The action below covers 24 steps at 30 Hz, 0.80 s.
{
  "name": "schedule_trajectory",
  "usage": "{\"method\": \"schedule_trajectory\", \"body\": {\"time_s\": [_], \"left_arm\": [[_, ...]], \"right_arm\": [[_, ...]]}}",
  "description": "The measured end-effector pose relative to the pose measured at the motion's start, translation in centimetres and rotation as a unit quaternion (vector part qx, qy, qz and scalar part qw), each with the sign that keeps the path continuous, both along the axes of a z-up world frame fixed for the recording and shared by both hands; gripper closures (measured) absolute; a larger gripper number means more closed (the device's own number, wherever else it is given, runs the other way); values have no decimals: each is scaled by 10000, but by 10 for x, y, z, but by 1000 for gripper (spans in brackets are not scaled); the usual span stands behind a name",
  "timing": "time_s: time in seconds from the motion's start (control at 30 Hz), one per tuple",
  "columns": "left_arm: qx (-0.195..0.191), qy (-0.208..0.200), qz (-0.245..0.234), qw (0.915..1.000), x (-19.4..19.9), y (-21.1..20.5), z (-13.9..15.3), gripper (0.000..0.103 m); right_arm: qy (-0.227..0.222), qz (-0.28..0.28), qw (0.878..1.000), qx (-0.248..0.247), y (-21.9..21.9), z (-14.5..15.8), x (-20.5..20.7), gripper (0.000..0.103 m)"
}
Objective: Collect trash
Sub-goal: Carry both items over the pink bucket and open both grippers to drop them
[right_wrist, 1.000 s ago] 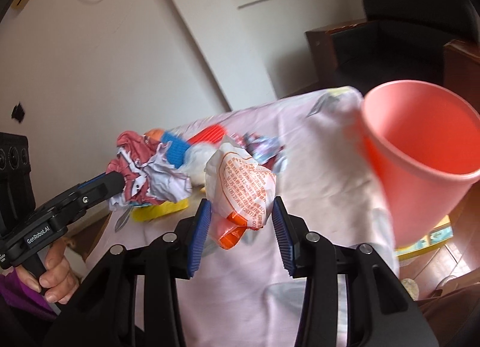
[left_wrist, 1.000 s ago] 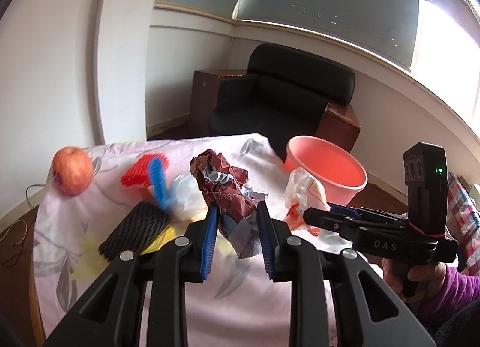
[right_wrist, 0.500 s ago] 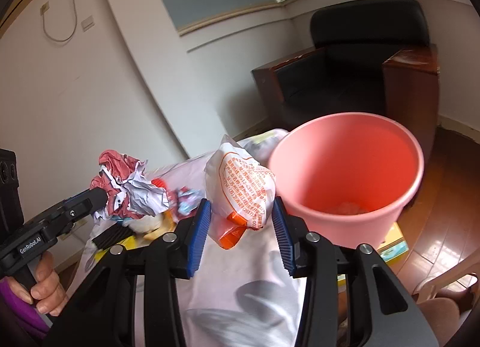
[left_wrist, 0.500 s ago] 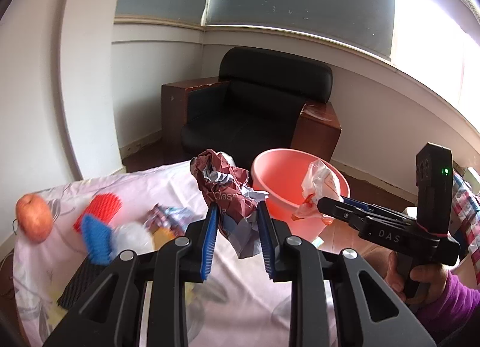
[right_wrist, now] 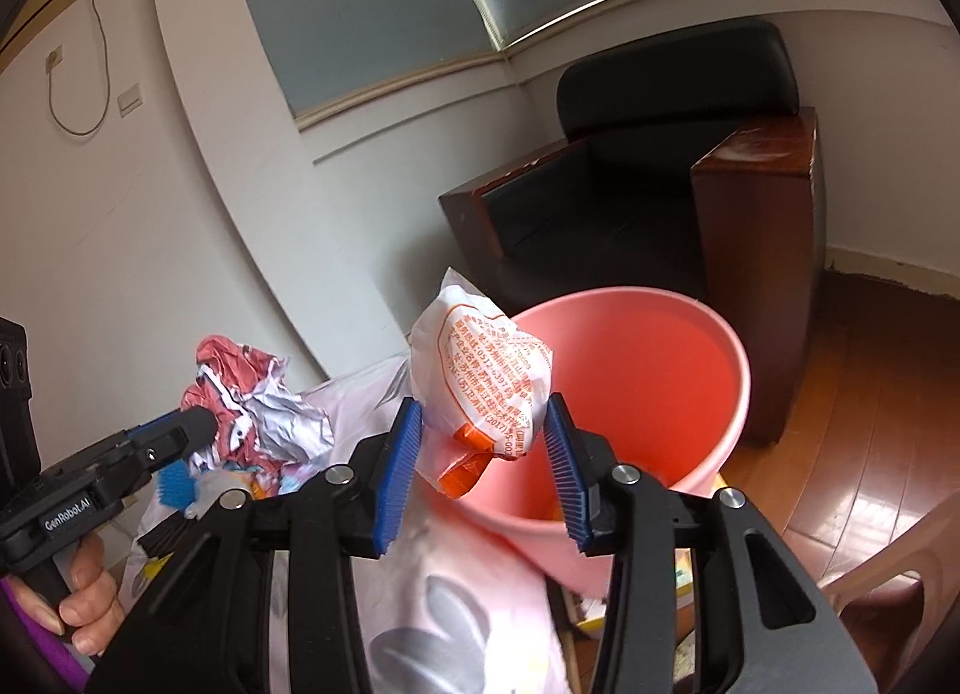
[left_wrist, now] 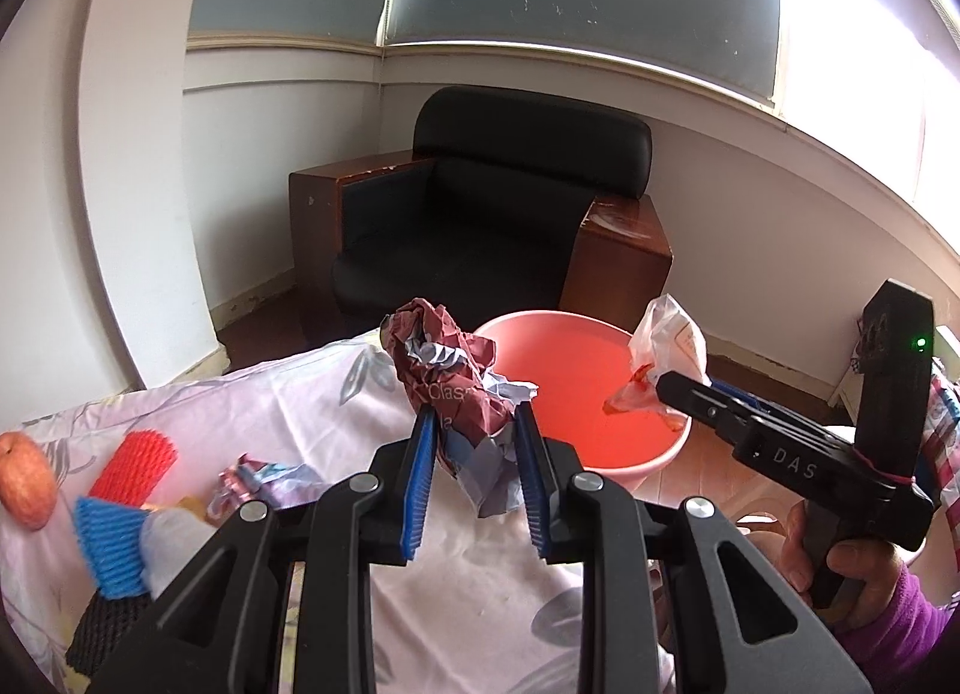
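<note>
A floral, pale pink cloth (left_wrist: pixel 312 412) is covering the surface, which is standing in the corner of a white-walled room with a wooden floor (right_wrist: pixel 864 394). Beyond the surface's far edge a pink bucket (left_wrist: pixel 672 454) is sitting lower down, and behind it a black armchair (left_wrist: pixel 504 214) with dark wooden sides is filling the corner under a wide window with grey blinds. In the right wrist view a cord and a wall switch (right_wrist: pixel 129 97) are showing on the wall to the left.

The left hand-held gripper (left_wrist: pixel 474 475) is clenching a crumpled maroon and grey paper wrapper (left_wrist: pixel 450 382) between its blue pads, holding it up above the cloth near the surface's far edge, just beside the bucket. The right hand-held gripper (right_wrist: pixel 480 478) is grasping a white plastic bag with orange print (right_wrist: pixel 486 388), and that bag is hanging over the bucket's near rim. A hand in a purple sleeve (left_wrist: pixel 840 562) is gripping the right tool's handle.

On the left part of the surface other things are lying close together: an apple (left_wrist: pixel 24 478) at the edge, a red foam net (left_wrist: pixel 135 466), a blue foam net (left_wrist: pixel 111 538), a white foam net (left_wrist: pixel 174 544) touching the blue one, a black net (left_wrist: pixel 102 628) nearest the camera, and a small crumpled shiny wrapper (left_wrist: pixel 258 481) beside them.
</note>
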<state>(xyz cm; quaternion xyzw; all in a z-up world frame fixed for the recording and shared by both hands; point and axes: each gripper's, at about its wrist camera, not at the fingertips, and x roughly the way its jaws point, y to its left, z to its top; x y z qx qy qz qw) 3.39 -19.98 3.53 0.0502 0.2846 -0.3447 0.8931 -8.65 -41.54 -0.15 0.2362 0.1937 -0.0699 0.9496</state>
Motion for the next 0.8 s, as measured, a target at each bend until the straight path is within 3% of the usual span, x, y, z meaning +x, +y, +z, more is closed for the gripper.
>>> {"method": "schedule_trajectory", "body": {"time_s": [0.43, 0.8], "left_arm": [[221, 162, -172, 9995, 22, -55, -20, 78], [375, 389, -200, 9983, 38, -78, -39, 77]], "right_arm": [[169, -250, 9995, -42, -22, -18, 12, 60], [435, -409, 9982, 20, -28, -32, 22, 60]]}}
